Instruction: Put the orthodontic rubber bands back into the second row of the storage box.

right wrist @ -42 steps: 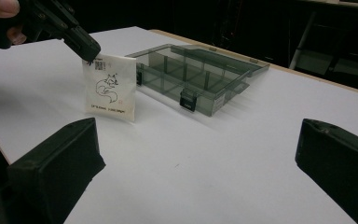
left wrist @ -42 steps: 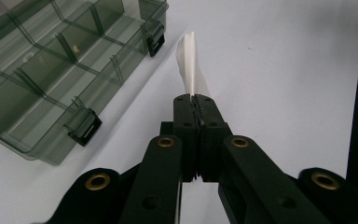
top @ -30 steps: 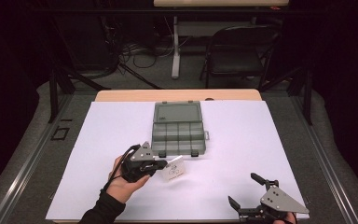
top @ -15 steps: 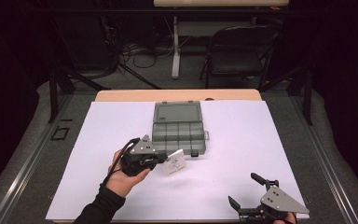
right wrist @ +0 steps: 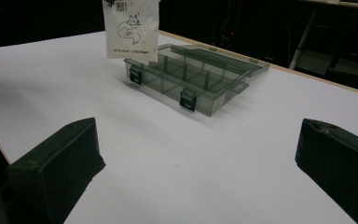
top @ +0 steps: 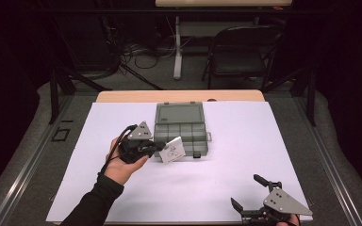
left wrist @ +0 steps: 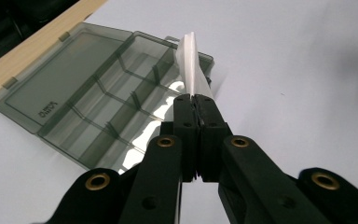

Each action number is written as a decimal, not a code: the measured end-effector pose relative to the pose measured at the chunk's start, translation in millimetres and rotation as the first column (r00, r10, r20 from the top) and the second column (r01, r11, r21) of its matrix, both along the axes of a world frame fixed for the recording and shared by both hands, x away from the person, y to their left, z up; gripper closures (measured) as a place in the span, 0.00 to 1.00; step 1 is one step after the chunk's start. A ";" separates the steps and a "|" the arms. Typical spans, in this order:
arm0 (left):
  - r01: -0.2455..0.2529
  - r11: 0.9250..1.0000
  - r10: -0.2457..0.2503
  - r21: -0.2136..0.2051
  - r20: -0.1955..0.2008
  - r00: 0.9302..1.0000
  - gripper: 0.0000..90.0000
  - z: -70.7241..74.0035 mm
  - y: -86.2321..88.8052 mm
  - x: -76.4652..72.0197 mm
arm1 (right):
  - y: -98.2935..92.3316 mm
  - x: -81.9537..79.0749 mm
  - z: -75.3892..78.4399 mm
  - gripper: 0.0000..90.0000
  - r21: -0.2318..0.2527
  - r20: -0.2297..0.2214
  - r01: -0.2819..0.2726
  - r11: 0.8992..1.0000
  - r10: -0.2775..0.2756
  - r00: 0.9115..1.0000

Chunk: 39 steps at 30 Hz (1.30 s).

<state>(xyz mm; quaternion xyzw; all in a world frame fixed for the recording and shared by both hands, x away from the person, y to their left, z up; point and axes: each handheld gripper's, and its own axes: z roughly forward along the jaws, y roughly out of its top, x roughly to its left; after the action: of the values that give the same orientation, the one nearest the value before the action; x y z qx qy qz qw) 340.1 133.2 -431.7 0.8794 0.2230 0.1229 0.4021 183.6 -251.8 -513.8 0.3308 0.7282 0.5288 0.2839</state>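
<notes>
On the white table (top: 245, 141), an open grey compartment box (top: 181, 123) sits at twelve o'clock. The left gripper (top: 156, 147) pinches a small white packet (top: 172, 150) just above the box's front edge. At five o'clock, the right gripper (top: 246, 195) rests wide open, empty.

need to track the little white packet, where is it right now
The white packet is pinched in the shut jaws of the left gripper, held above the table at the front left corner of the open grey compartment box, left of centre in the high view.

White-covered flat desk (top: 226, 188) with a bare wooden strip along its far edge. Lying directly on it: an open smoky-grey transparent plastic compartment box (top: 181, 127), lid folded back flat, just beyond the left tool (top: 156, 148), well apart from the right tool (top: 249, 195).
</notes>
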 end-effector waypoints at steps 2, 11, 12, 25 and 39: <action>-0.010 1.000 0.010 0.002 0.001 1.000 0.98 2.2 0.6 3.2 | 0.0 0.0 0.0 0.00 0.000 0.000 -0.001 1.000 0.001 1.000; -0.039 0.999 0.039 0.013 0.008 0.999 0.98 8.2 3.2 19.0 | 0.1 -0.1 0.0 0.00 0.001 0.000 -0.001 1.000 0.001 1.000; -0.040 0.999 0.040 0.014 0.006 0.999 0.98 9.1 3.6 20.6 | 0.1 -0.1 0.0 0.00 0.001 0.000 -0.001 1.000 0.001 1.000; -0.055 0.998 0.055 0.023 0.007 0.998 0.98 17.7 -0.3 39.1 | 0.3 0.3 -0.3 0.00 0.003 0.000 -0.002 1.000 0.002 1.000; -0.074 0.997 0.074 0.028 -0.009 0.997 0.98 15.5 -6.0 57.5 | -0.1 0.3 -0.3 0.00 0.003 -0.004 -0.004 1.000 0.004 1.000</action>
<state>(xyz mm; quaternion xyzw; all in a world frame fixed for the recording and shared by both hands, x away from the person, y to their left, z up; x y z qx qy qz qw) 397.6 127.2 -416.3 0.8766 0.2558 0.1363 0.3842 183.9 -251.9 -514.1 0.3309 0.7285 0.5299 0.2812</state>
